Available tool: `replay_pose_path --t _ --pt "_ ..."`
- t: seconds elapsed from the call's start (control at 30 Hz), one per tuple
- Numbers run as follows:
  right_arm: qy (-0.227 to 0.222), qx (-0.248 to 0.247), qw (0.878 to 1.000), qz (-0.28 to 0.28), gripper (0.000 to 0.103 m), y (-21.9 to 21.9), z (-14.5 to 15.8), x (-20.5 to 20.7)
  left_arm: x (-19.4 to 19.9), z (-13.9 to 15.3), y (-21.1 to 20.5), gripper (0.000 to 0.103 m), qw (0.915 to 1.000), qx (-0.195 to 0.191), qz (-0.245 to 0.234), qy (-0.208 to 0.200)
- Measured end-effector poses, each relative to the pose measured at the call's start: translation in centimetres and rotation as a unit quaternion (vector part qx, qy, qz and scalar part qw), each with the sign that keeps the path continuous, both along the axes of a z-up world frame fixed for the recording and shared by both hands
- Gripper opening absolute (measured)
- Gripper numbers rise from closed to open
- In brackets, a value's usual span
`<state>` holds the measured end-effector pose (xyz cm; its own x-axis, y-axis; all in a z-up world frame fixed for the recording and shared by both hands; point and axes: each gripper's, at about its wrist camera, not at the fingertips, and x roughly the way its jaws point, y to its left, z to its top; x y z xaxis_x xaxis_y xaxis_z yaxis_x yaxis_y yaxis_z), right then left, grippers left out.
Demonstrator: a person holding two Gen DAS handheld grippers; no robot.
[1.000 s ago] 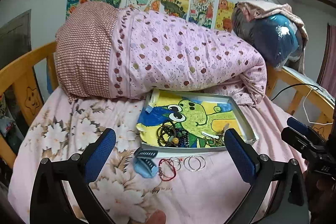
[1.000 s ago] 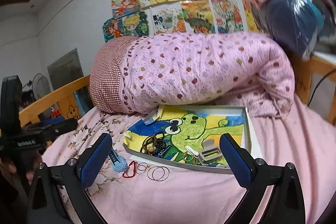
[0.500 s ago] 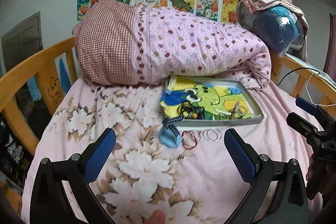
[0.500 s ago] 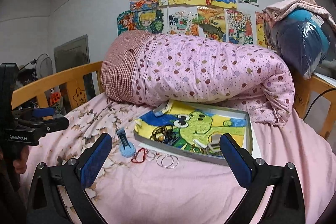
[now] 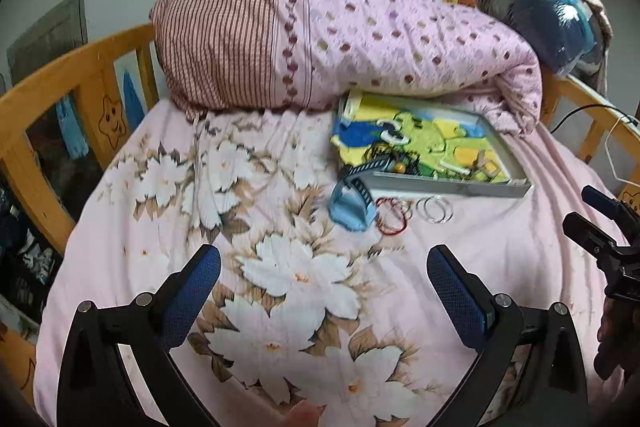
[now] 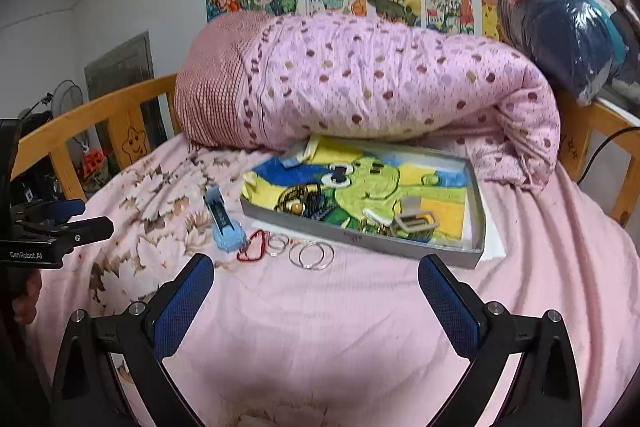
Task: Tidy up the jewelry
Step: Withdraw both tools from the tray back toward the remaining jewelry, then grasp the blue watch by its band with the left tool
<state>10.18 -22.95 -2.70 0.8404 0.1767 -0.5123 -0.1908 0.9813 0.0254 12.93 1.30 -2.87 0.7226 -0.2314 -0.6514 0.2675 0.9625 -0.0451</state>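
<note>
A grey tray lined with a frog-picture cloth lies on the bed and holds dark beaded bracelets and a metal clip. In front of it on the sheet lie a blue watch, a red string bracelet and clear rings. My left gripper is open and empty, well short of these items. My right gripper is open and empty, just short of the rings.
A rolled pink dotted quilt lies behind the tray. Wooden bed rails run along both sides. A blue bundle in plastic sits at the back right. A cable hangs over the right rail.
Both grippers have pulled back from the tray, so the jewelry looks farther off. The left view has swung left and shows more flowered sheet. Both stay open.
</note>
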Motion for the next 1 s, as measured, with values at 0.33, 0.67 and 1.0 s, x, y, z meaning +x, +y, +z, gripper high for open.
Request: replay_pose_path --t 0.33,0.67,1.0 --pt "0.063 0.004 0.998 -0.01 0.103 -0.3 -3.3 1.3 1.1 -2.4 0.3 0.101 0.999 0.01 0.007 0.042" --pt "0.096 0.008 0.995 -0.016 0.103 -0.5 -5.1 2.1 1.8 -3.2 0.5 0.101 0.9984 0.006 0.01 0.056" --pt "0.131 0.019 0.991 -0.012 0.103 -1.1 -7.2 3.7 4.1 -3.9 0.3 0.101 0.9978 -0.048 0.009 0.045"
